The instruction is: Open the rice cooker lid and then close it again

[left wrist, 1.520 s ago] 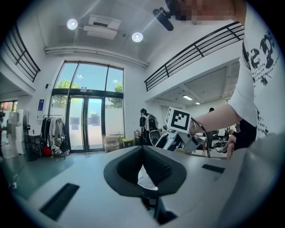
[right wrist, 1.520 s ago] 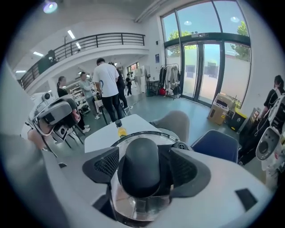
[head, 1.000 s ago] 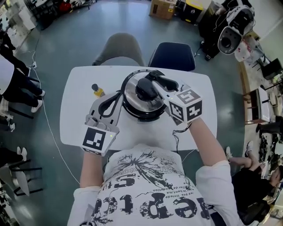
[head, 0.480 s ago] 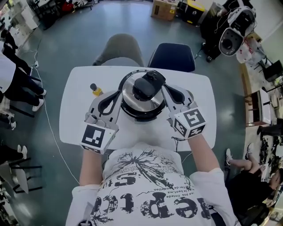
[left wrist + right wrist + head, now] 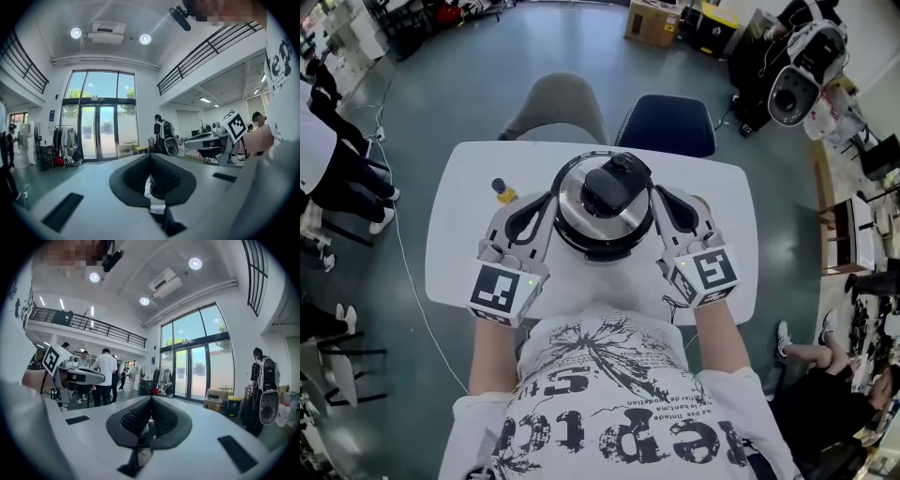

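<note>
Rice cooker with its lid down, between two closed, empty grippers.
The round rice cooker sits mid-table, its steel lid shut and a black handle on top. The left gripper lies just beside it at nine o'clock and the right gripper at three o'clock. Both are about equally near, with jaws pressed together on nothing. The handle lies inward of and above either tip. The white table also holds a small yellow object at ten o'clock. Two chairs stand beyond at twelve, in a busy hall.
</note>
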